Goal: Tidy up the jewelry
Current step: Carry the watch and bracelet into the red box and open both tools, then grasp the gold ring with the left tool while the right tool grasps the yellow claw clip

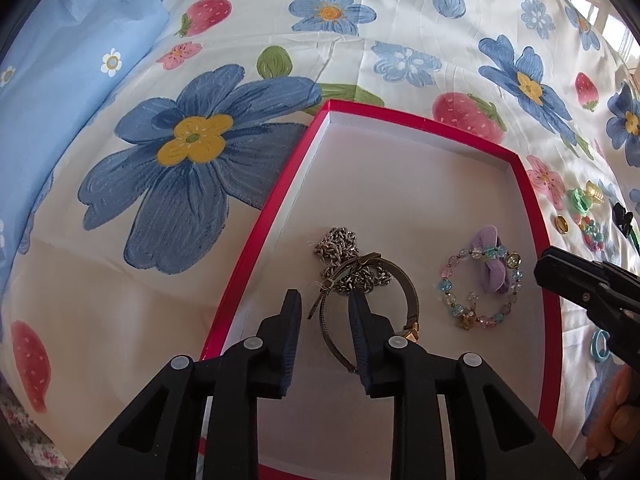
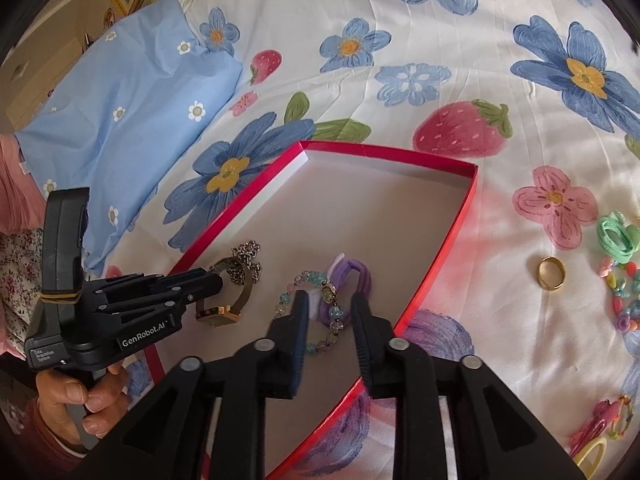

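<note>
Both tongs are hanging over the red box (image 1: 532, 216) on the bed (image 1: 360, 60), and the jewelry is lying inside it near the front; the left tongs (image 1: 325, 312) are standing slightly parted, gripping nothing, with the watch (image 1: 408, 292) band looping just past the tips and under the right-hand finger (image 1: 362, 328); the watch is resting partly on the silver chain (image 1: 340, 244), the two touching; to their right the bead bracelet (image 1: 476, 280) is lying over the purple hair tie (image 1: 494, 268), well clear of the chain

From the right wrist view, the right tongs (image 2: 329, 312) are also sitting a little apart and holding nothing, with the bracelet and hair tie showing between and just beyond the fingers; the pads are not pressing on either; the left tongs are coming in from the left with a hand (image 2: 80, 396) around the handle, tips right by the watch

Outside the box, on the sheet to the right, a gold ring (image 2: 551, 273) is lying alone; beside it a green hair tie (image 2: 616, 236), a string of coloured beads (image 2: 622, 292) and some clips (image 2: 592, 436) are waiting near the edge; a blue pillow (image 2: 132, 112) is sitting at far left
</note>
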Available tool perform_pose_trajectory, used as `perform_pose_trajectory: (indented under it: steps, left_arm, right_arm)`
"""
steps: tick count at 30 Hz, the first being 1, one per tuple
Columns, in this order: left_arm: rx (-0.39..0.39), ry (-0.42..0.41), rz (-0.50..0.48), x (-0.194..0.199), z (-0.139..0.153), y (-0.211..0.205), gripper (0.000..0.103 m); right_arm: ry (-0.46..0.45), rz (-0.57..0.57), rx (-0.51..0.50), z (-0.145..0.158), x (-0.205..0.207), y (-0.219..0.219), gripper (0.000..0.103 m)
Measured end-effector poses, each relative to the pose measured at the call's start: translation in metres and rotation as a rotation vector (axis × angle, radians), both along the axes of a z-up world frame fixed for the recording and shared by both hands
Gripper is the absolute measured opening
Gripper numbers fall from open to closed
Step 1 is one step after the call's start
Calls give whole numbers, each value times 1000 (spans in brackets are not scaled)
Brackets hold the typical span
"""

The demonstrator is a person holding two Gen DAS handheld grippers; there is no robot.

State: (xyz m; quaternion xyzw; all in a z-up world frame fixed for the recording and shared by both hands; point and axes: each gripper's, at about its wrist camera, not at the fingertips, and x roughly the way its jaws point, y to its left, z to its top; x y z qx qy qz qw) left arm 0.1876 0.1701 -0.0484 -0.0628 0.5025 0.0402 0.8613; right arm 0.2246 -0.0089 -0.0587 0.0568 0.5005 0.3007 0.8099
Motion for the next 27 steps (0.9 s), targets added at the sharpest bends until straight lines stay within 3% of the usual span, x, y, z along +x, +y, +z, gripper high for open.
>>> perform_pose_trajectory:
  steps: [6,11,17,27]
  left_arm:
    - [-8,-30,-5,-11,17,-5,27]
    - [-21,-76,-17,-23,37,-14,43]
    - [-66,-104,-55,-30,51,-33,50]
    - [-76,-107,-167,-27,58,-81,53]
  right_arm:
    - [-37,-35,31,22,-7,-21,37]
    - [-60,-100,33,34,-15,-53,44]
    - [-64,-202,26,41,-22,-101,45]
    - [-80,-311,-2,48,-33,-162,48]
